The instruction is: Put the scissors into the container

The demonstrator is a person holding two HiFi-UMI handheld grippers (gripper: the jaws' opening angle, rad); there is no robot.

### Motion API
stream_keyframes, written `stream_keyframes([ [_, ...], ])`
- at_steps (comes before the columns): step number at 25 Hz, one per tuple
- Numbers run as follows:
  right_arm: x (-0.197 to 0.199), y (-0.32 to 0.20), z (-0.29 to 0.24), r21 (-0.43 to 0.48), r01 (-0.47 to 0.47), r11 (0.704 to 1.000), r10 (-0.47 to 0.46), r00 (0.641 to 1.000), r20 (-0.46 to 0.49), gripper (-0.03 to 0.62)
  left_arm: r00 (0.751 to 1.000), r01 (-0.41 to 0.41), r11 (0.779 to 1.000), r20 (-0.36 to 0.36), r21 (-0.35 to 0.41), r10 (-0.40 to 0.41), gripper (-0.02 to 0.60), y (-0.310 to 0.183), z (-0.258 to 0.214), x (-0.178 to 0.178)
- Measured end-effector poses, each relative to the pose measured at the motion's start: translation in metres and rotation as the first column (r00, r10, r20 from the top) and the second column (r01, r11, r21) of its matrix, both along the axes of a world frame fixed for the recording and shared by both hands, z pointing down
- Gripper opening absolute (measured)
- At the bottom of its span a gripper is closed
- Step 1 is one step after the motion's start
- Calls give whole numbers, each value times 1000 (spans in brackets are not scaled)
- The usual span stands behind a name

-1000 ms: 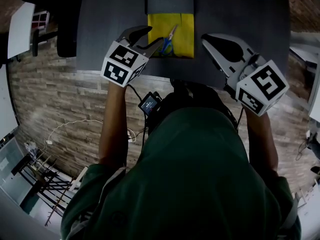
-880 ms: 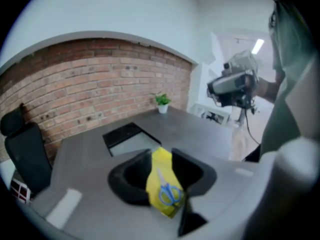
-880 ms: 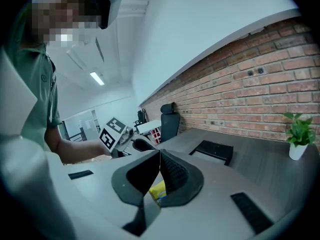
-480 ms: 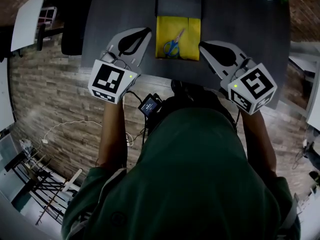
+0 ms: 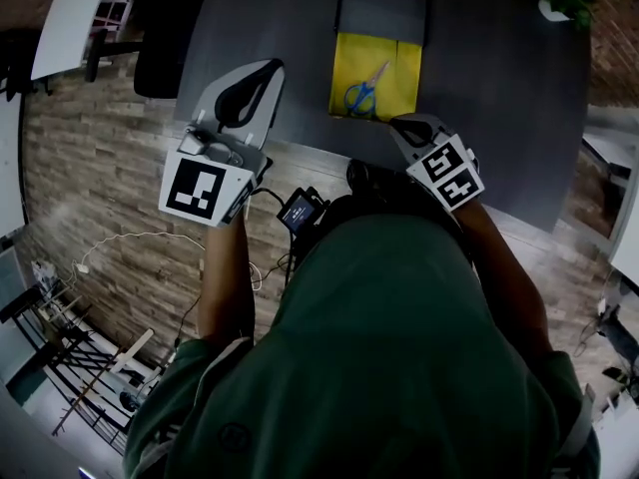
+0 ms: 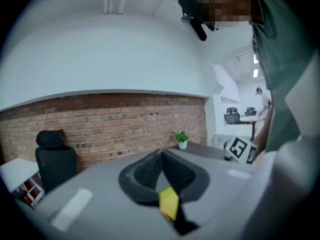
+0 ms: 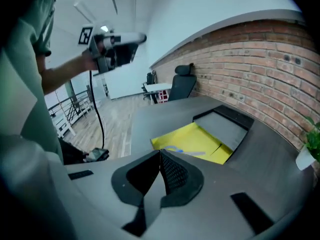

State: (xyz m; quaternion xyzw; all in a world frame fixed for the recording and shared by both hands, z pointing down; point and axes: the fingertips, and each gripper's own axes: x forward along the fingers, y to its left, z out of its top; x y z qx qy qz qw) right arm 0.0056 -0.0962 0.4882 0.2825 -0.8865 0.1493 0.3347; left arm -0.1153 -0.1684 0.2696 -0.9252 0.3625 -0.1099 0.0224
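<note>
Yellow is what catches the eye: a yellow sheet (image 5: pixel 401 73) lies on the dark grey table (image 5: pixel 499 98), and the scissors (image 5: pixel 363 94), blue at the handles, lie flat on it. Their blades point away from the person, towards the dark container (image 5: pixel 384 10), which sits touching the sheet's far edge. The scissors are not in the container.

The right gripper (image 5: pixel 401 124) is tipped down over the near edge of the table. Its jaws are pressed together with nothing in them. The scissors lie just ahead of its fingertips and a little to their left, apart from them.

The left gripper (image 5: pixel 266 68) is held up and nearly level, out to the left of the sheet. Its jaws have just drawn together and grip nothing; a bit of yellow shows through the gap below where they meet. From its fingertips the scissors are off to the right and well apart.

A small potted plant (image 5: pixel 559 3) stands at the table's far right corner, far beyond both sets of fingers.
</note>
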Motion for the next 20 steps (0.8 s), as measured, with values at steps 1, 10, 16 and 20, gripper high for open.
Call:
stream_keyframes([
  [1,0,5,16,-17,15,1000,-16,999,-37,6,1000,2,1000,-2,6,-2,3,2,-2,-2],
  [10,0,30,106,-76,132,988,-151,924,-351,5,999,32,999,15,2,-32,3,7,0,-21],
  [16,1,24,131,-65,151,986,-165,885,-435,5,999,35,999,20,5,-35,5,6,1,-29],
  [20,-6,21,132,-43,148,988,-152,892,-425,5,998,54,998,30,-12,-54,3,5,7,-37],
])
